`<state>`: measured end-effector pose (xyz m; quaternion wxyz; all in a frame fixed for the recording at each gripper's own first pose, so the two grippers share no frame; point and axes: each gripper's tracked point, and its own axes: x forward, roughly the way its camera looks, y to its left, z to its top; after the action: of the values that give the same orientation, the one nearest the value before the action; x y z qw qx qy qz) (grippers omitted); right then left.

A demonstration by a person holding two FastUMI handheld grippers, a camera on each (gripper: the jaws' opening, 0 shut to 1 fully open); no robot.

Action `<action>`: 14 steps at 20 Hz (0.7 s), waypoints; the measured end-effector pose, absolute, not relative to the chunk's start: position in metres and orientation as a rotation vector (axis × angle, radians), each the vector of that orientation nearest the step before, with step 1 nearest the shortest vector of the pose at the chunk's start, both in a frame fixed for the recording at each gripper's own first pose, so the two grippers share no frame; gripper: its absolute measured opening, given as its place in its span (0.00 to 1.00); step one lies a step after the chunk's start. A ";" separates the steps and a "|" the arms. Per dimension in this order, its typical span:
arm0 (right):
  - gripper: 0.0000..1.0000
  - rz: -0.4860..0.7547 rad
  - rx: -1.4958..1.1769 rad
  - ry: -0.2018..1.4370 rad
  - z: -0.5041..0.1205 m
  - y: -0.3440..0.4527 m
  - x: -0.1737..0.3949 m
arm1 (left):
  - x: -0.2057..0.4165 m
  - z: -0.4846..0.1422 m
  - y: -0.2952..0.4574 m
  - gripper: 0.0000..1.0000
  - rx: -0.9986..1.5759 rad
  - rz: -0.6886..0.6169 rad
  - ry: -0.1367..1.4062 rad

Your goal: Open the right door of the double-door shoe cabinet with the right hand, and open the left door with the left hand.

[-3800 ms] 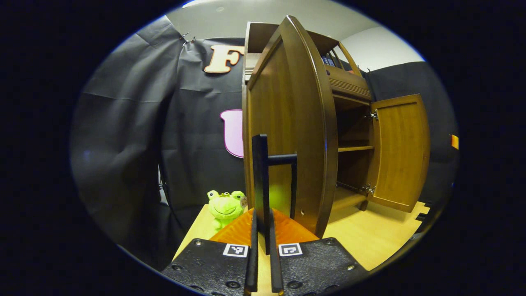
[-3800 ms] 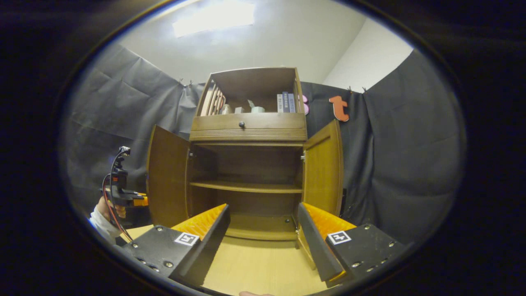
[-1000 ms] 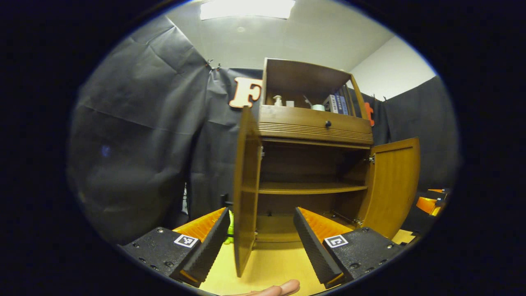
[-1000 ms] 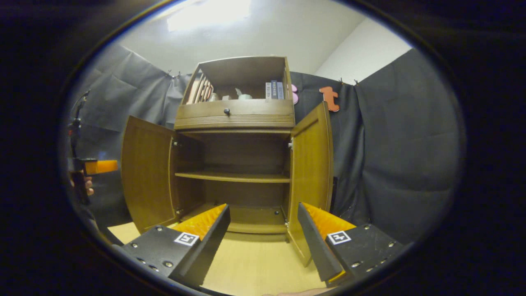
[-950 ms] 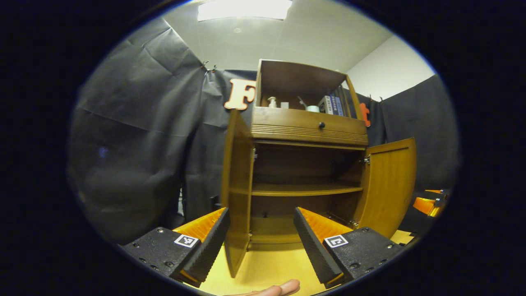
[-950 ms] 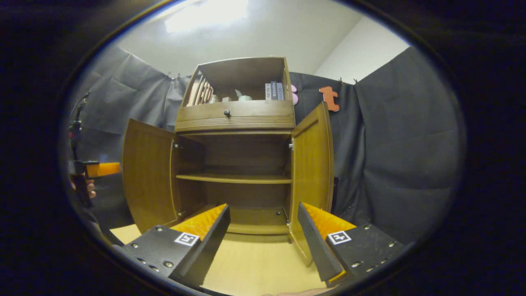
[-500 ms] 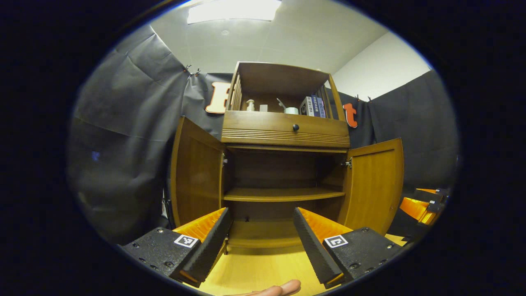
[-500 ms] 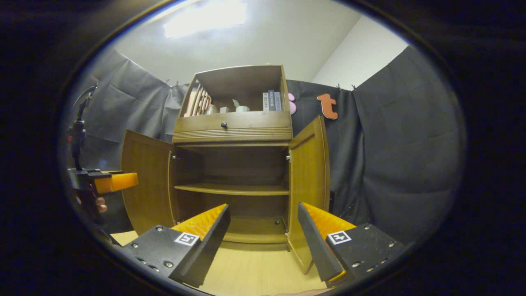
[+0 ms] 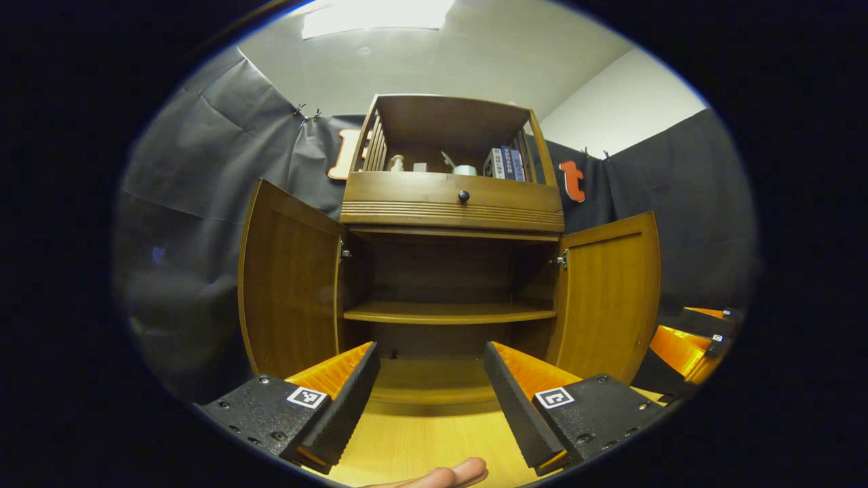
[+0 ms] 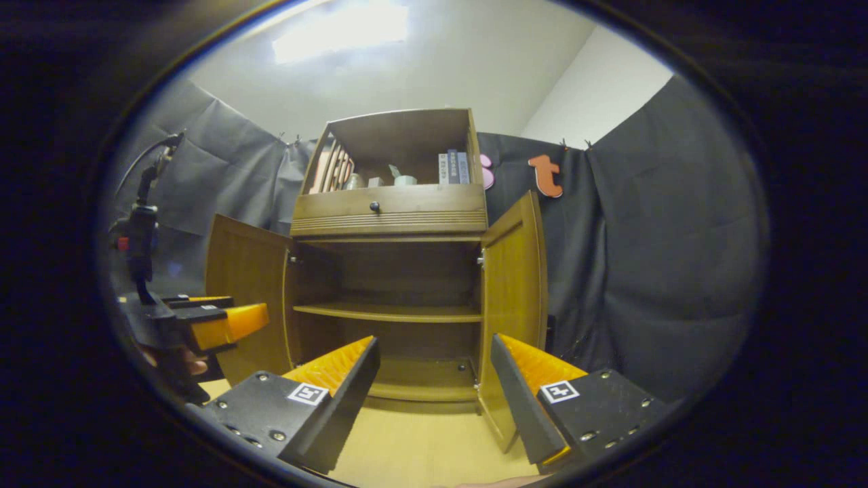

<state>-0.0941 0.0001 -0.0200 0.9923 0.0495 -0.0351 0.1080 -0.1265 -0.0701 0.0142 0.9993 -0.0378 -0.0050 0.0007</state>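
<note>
Left gripper view, L to R: left door [image 9: 288,285] swung wide, cabinet [image 9: 451,203] w/ bare middle shelf [image 9: 447,313], right door [image 9: 610,291] open too. Drawer knob [image 9: 464,196] above; books [image 9: 503,163] & small bottles in top cubby. Left gripper [image 9: 428,386] fingers spread wide, holding nothing, well short of cabinet, over the tabletop [image 9: 434,440]. A fingertip [image 9: 447,476] at bottom edge.

Right gripper view: left gripper at far left, hand below it, just beside left door [image 10: 247,298]; right door [image 10: 513,305] edge-on. Right gripper [image 10: 434,390] wide apart, empty.
</note>
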 end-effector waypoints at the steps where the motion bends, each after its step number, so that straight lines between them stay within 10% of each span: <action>1: 0.98 0.215 0.097 -0.068 -0.023 0.000 -0.095 | -0.127 0.010 -0.073 0.92 -0.074 0.008 -0.003; 14: 0.98 0.209 0.105 -0.083 -0.031 -0.008 -0.118 | -0.130 0.009 -0.077 0.96 -0.041 0.041 -0.013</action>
<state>-0.1181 -0.0083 -0.0311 0.9923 0.0523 -0.0416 0.1045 -0.1301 -0.0770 0.0088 0.9996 -0.0207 -0.0064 0.0206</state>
